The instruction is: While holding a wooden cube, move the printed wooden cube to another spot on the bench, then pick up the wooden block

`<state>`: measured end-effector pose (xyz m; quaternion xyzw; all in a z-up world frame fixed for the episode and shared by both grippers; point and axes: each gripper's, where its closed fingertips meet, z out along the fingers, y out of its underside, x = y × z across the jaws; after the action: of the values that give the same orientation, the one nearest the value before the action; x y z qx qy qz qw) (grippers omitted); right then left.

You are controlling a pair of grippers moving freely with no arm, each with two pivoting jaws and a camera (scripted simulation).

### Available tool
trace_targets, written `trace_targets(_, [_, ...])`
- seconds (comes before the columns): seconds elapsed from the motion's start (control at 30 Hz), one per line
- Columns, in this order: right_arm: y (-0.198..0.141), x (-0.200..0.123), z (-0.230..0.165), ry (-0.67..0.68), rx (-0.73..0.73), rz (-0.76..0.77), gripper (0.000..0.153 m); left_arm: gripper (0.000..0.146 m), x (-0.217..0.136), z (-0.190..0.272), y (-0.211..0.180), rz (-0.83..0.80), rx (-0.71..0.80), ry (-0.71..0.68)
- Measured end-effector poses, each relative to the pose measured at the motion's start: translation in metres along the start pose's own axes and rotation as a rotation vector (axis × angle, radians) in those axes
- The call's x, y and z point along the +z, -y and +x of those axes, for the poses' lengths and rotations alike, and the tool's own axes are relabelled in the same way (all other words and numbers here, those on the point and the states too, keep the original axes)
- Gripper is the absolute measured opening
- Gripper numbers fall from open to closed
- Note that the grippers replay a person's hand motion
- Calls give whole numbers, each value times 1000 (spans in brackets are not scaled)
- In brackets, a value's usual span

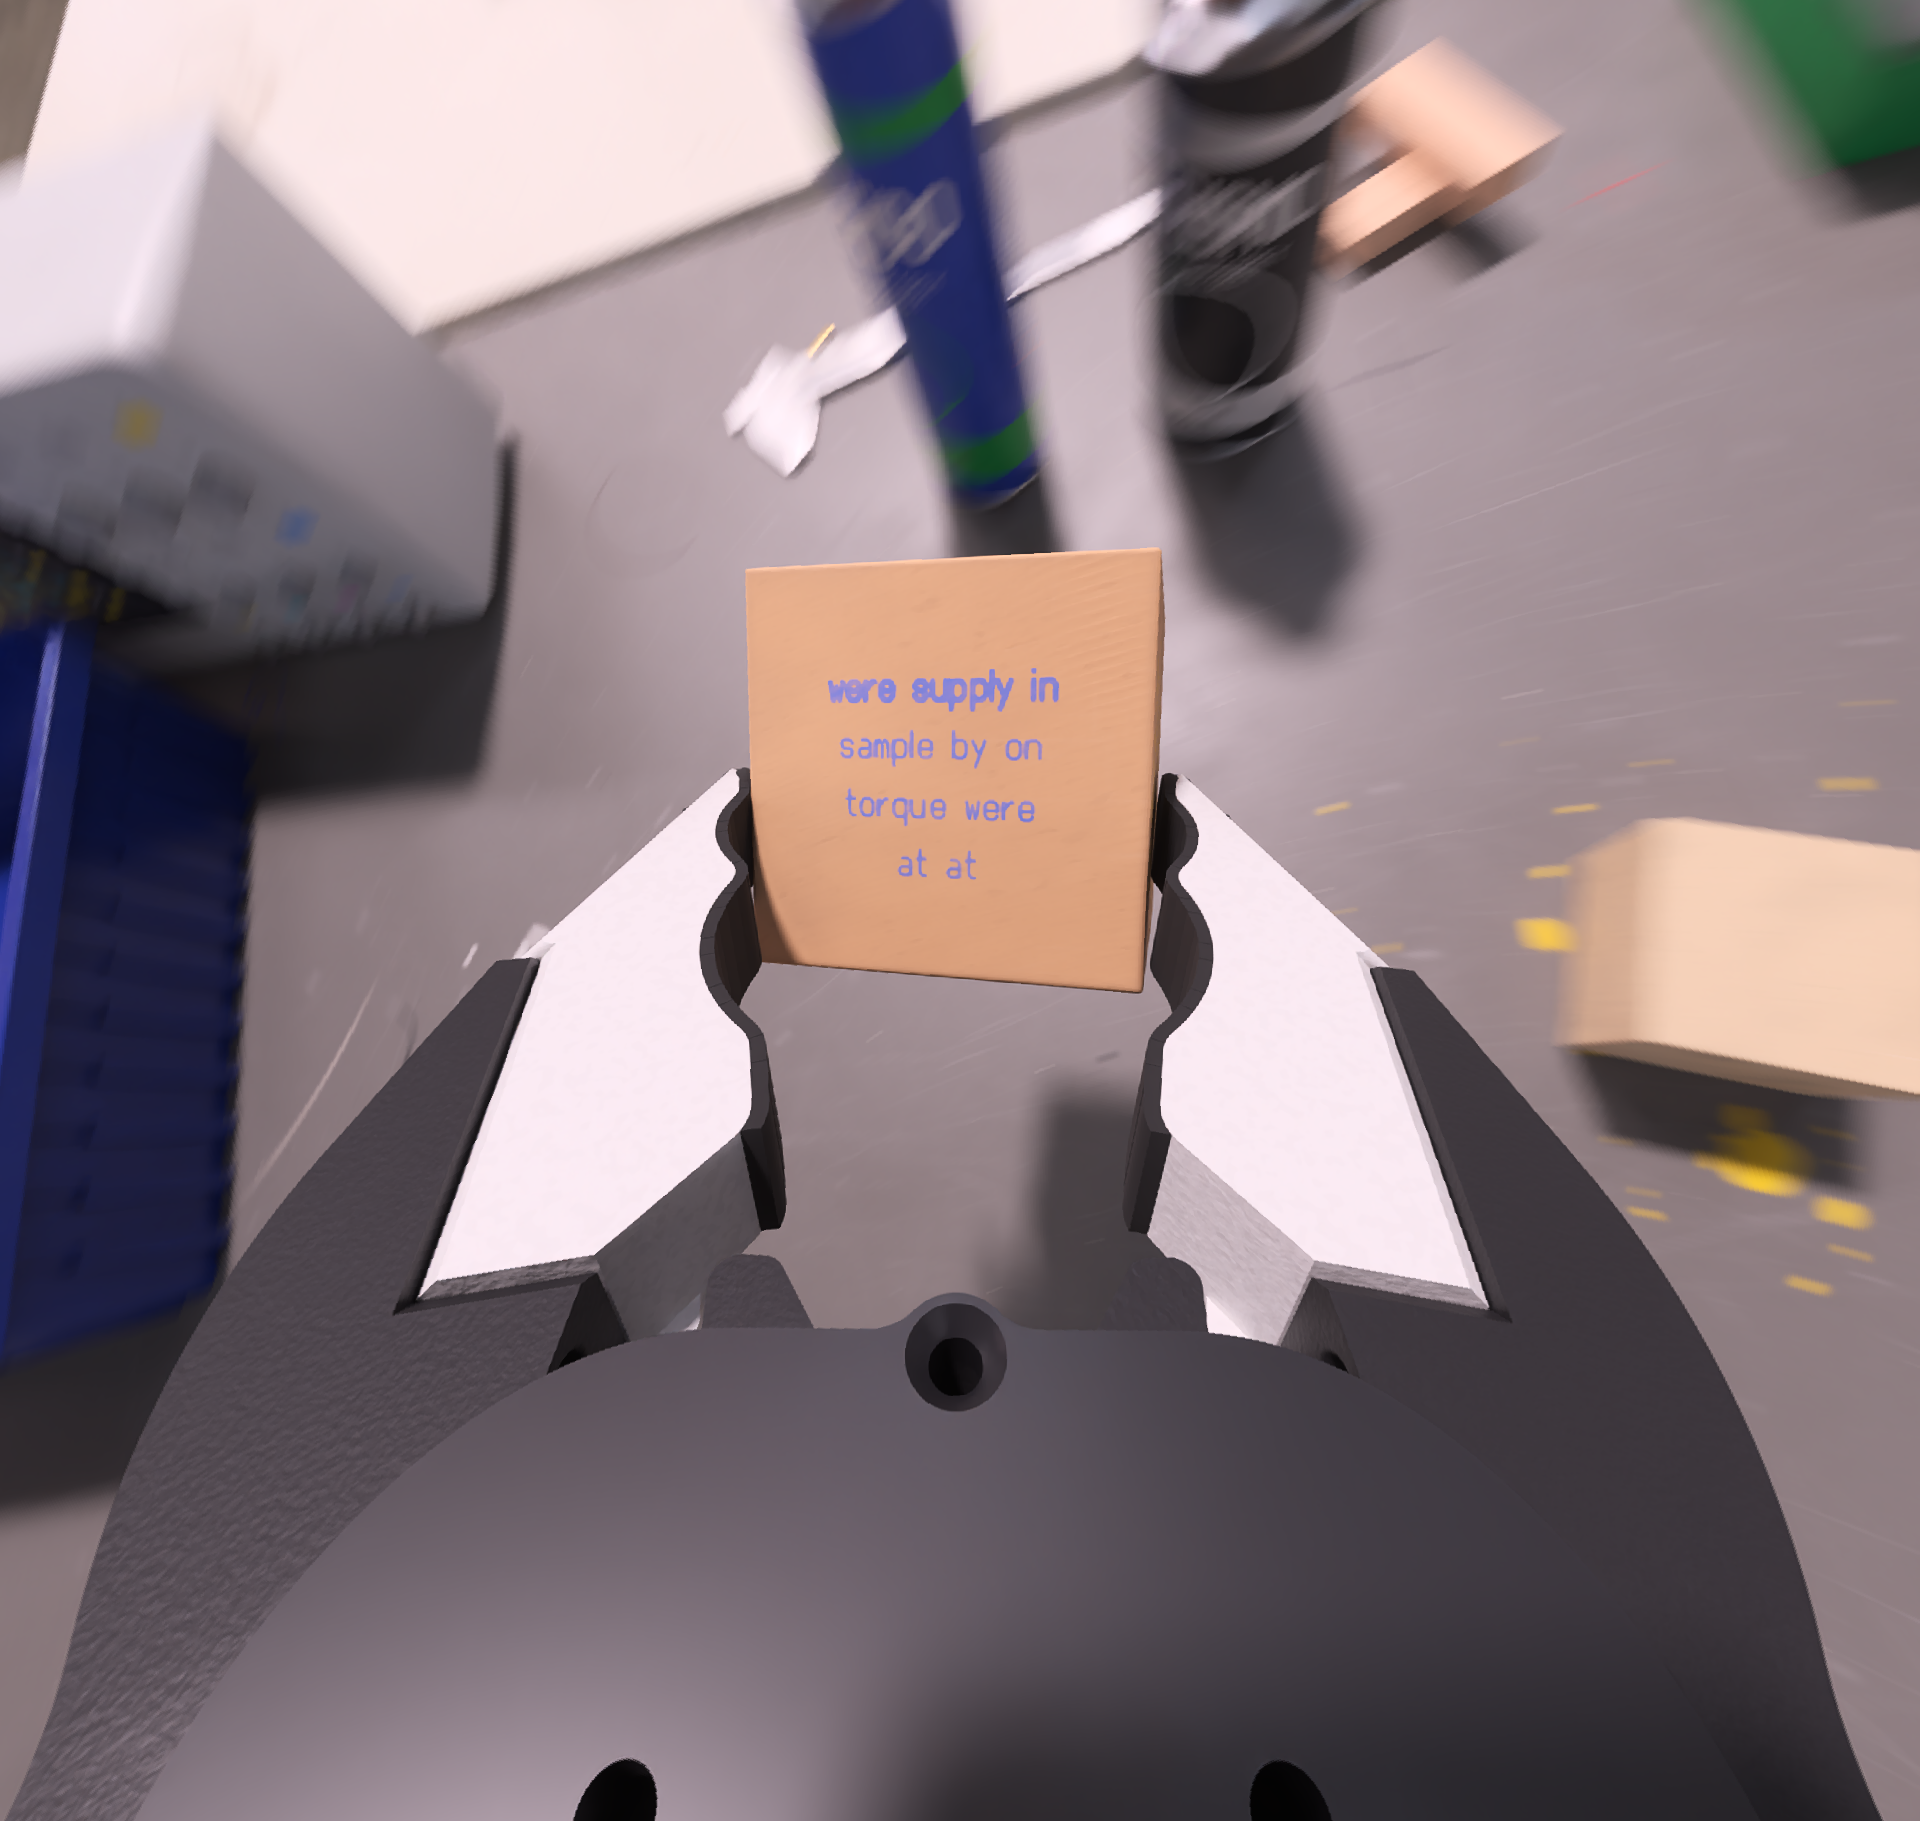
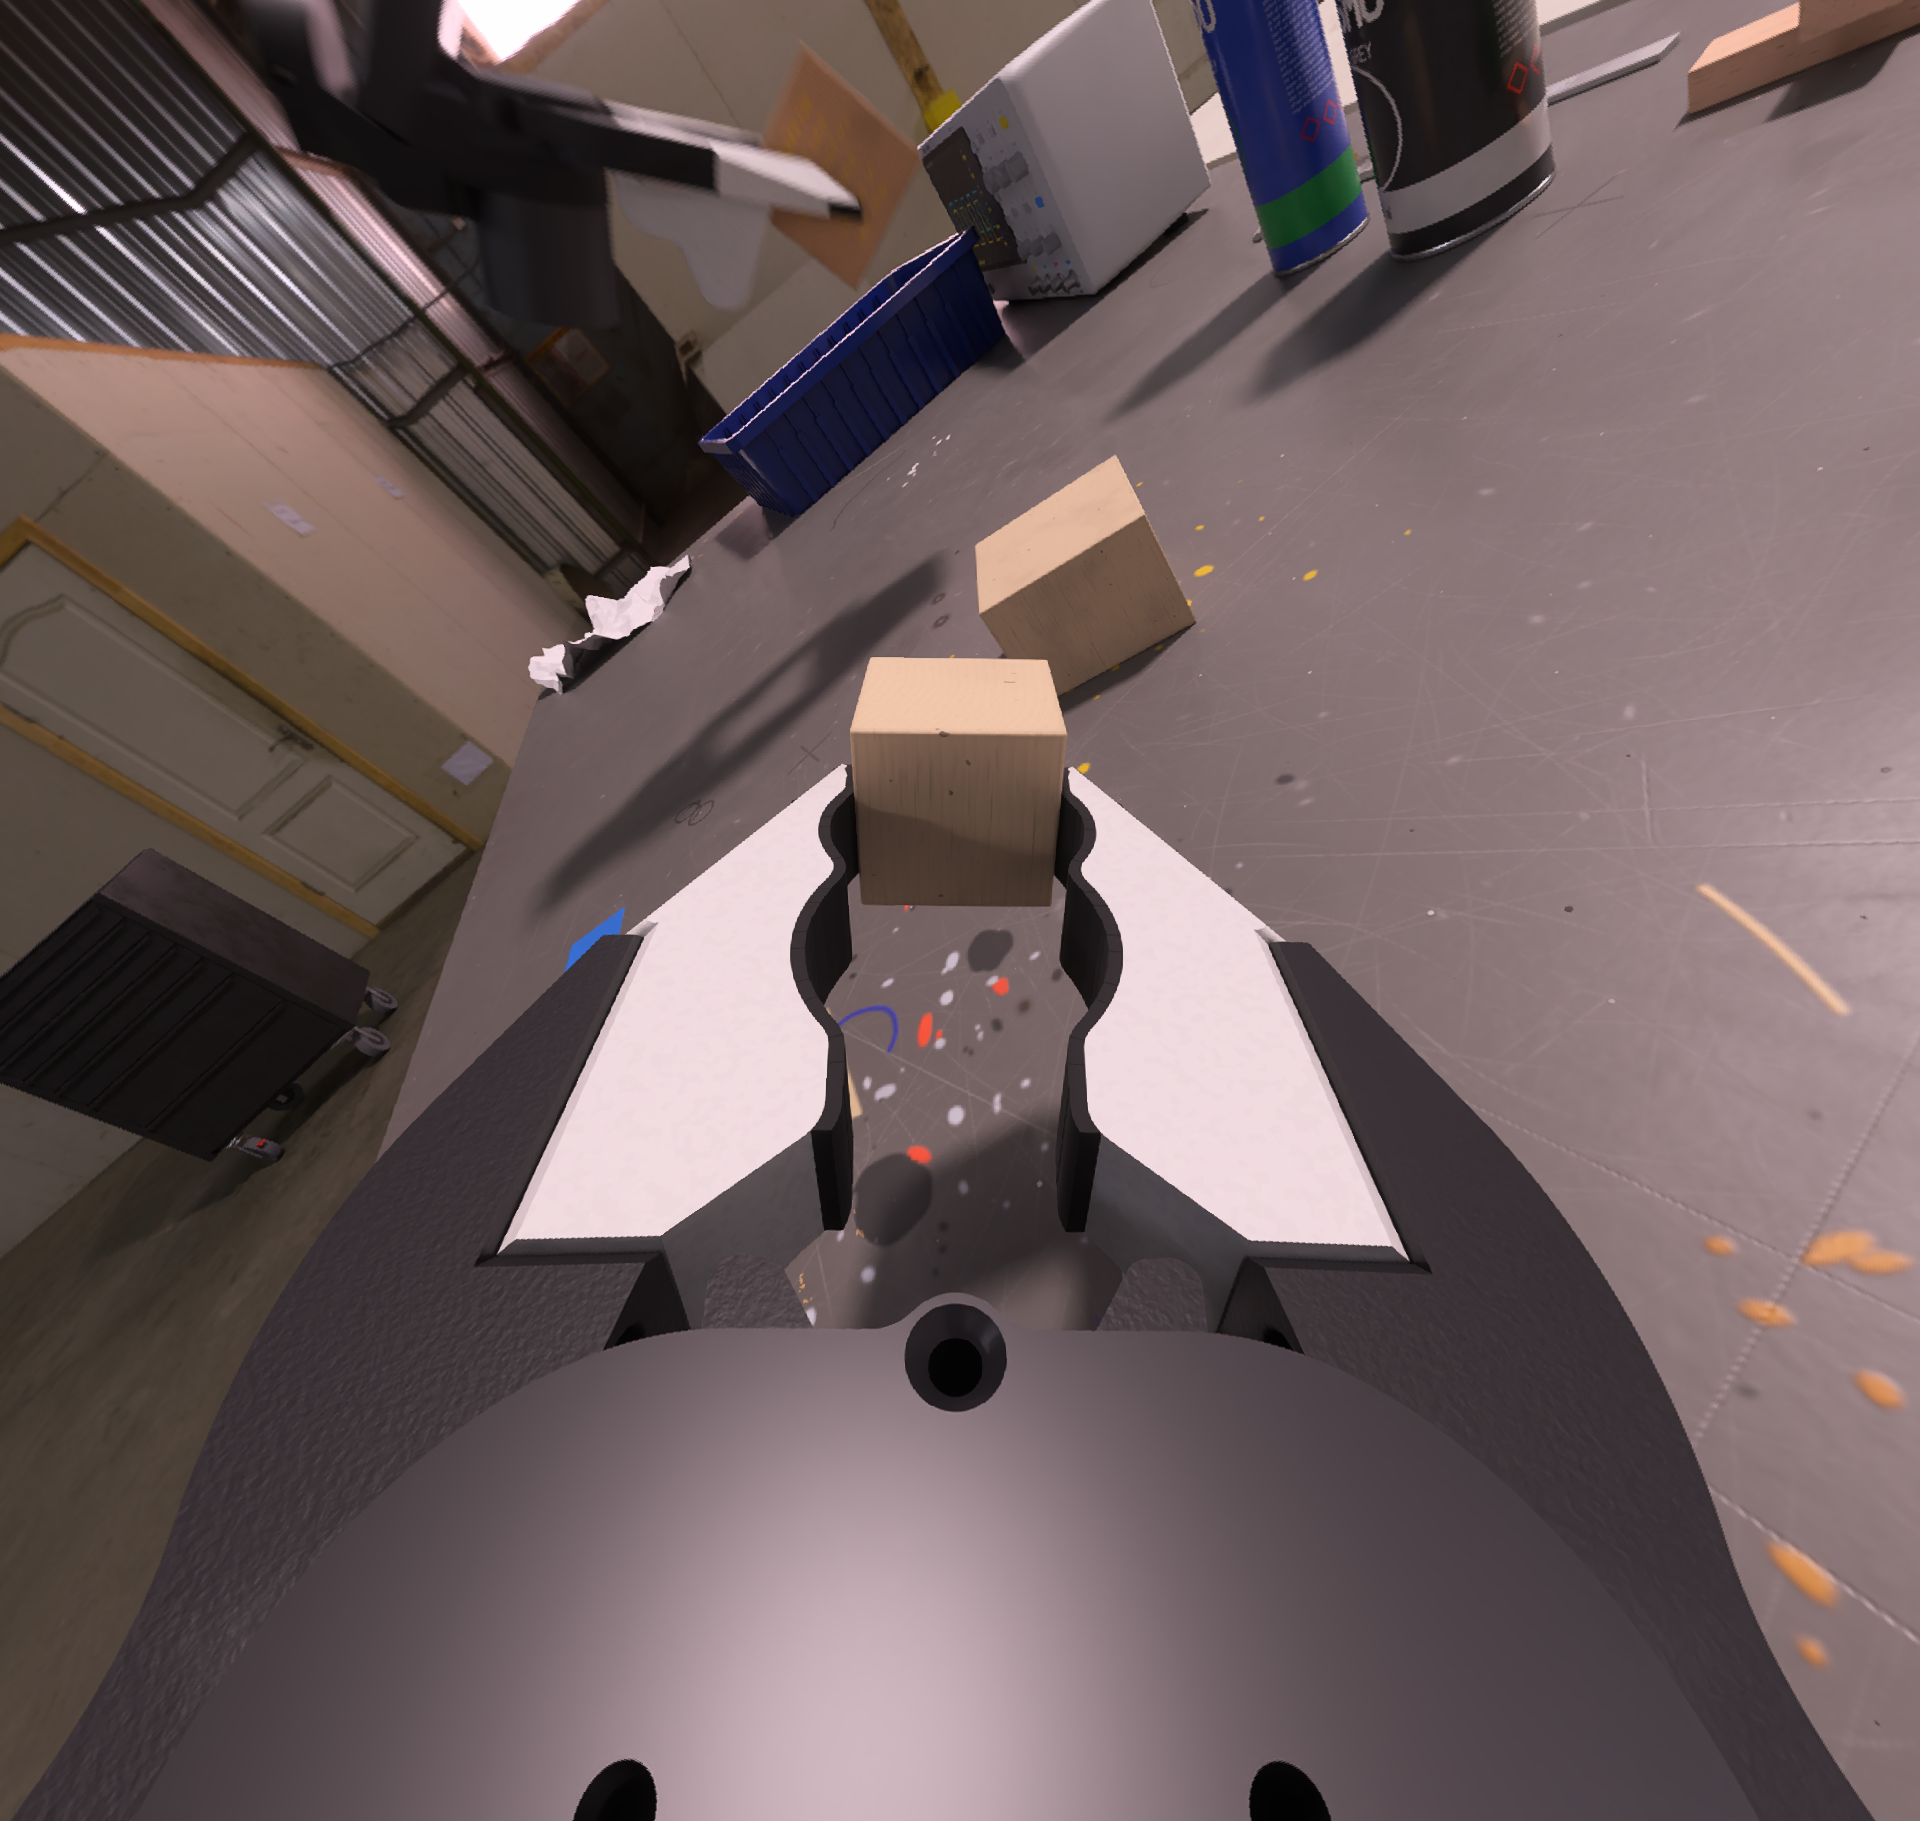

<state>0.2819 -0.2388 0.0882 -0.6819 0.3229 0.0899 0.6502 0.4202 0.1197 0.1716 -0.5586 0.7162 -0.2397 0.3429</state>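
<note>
Printed wooden cube [image 1: 951, 769] pinched by left gripper [image 1: 951, 872]; right gripper [image 2: 956, 836] pinches wooden cube [image 2: 956, 784]; blue bin [image 2: 862, 384] contents hidden.

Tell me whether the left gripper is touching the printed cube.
Touching. The left wrist view shows the printed cube clamped in the left gripper, both finger pads pressed flat against its side faces with no gap, the cube held clear of the bench.

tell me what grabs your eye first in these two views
The orange-tan wooden cube with blue print stands out first, clamped in the left tongs above the grey bench. Next is the pale plain wooden cube pinched in the right tongs, with a larger pale wooden block lying on the bench just beyond it.
</note>
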Motion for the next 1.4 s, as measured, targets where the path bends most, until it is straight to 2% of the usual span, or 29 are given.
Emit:
trace_targets(0.1, [0, 0, 0, -2, -3, 3, 36, 77, -32, 81, 47, 128, 128, -133])
trace_targets(0.17, [0, -1, -1, -5, -8, 2, 36, 77, -34, 133, 61, 149, 209, -204])
trace_targets(0.27, [-1, -1, -1, -12, -19, 1, 36, 77, -11, 203, 59, 117, 315, -319])
trace_targets(0.4, [-1, 0, -2, -17, -27, -7, 36, 77, 45, 270, 28, -34, 453, -412])
trace_targets(0.5, [-1, 0, -2, -22, -32, -6, 36, 77, 75, 300, 5, -98, 598, -469])
trace_targets(0.63, [-2, 0, -2, -25, -40, -9, 36, 77, 79, 327, -17, -82, 709, -628])
trace_targets(0.83, [-2, 1, -2, -24, -37, -14, 36, 75, 82, 323, -26, -72, 750, -602])
trace_targets(0.87, [-2, 1, -1, -23, -35, -12, 36, 85, 80, 319, -26, -58, 747, -572])
trace_targets(0.9, [-2, 0, -1, -22, -31, -11, 36, 99, 74, 313, -25, -45, 739, -543])
trace_targets(0.93, [-2, 0, -1, -20, -28, -10, 36, 107, 64, 305, -24, -22, 720, -524])
trace_targets(0.97, [-2, 0, -1, -19, -26, -7, 36, 108, 51, 297, -21, 21, 677, -513])
trace_targets(1.07, [-2, 0, -1, -18, -22, -8, 36, 107, 0, 262, -14, 178, 406, -472])
trace_targets(1.2, [-3, 2, -1, -17, -30, -35, 36, 105, -65, 225, -39, 364, 48, -435])
trace_targets(1.27, [1, 1, 5, -55, -48, -43, 36, 103, -82, 213, -65, 401, -64, -376])
trace_targets(1.4, [17, -4, 27, -224, -131, -23, 36, 102, -86, 204, -121, 318, -169, -271])
